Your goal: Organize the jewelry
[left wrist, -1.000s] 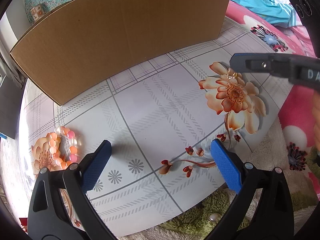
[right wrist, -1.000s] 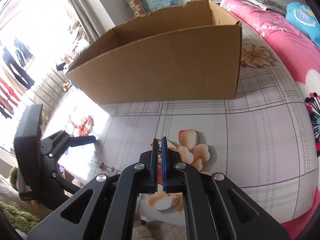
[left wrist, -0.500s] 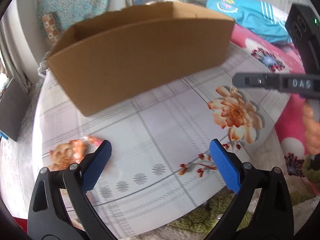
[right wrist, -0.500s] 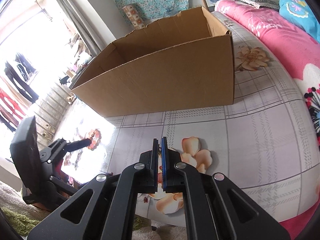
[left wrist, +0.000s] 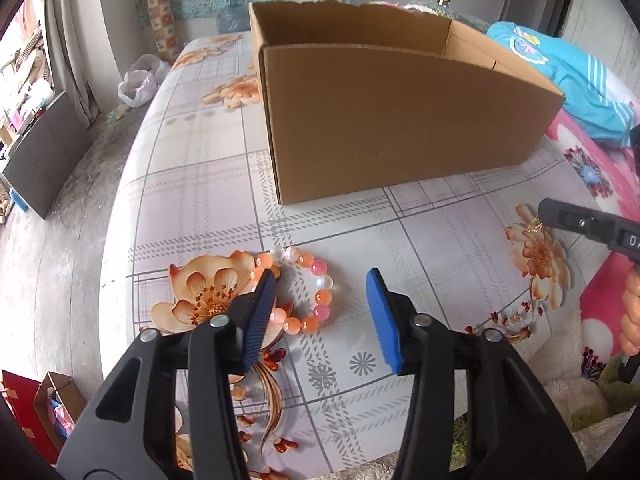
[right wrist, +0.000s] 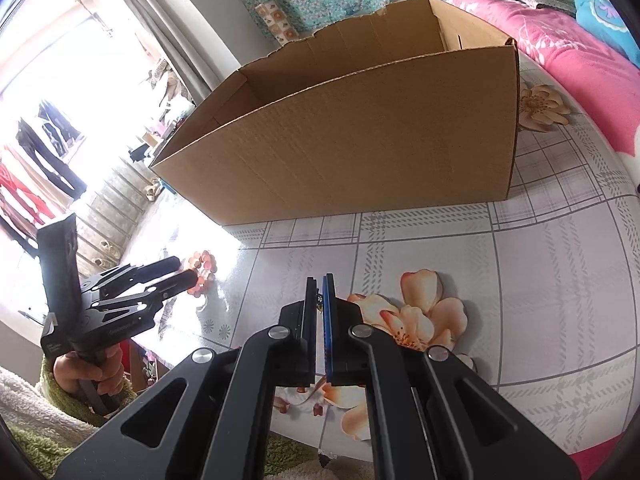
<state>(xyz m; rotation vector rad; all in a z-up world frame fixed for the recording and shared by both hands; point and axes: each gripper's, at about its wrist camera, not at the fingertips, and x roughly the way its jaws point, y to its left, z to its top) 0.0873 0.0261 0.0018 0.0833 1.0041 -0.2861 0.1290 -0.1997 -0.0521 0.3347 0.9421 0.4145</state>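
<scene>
The cardboard box (left wrist: 400, 120) stands open at the far side of the table (left wrist: 192, 184), its floor hidden by the near wall. The left gripper (left wrist: 320, 312) gapes wide over the bead bracelet (left wrist: 308, 292), one finger covering the bracelet's left arc. The right gripper (right wrist: 320, 308) is pinched nearly closed on something small and gold, too tiny to identify.
</scene>
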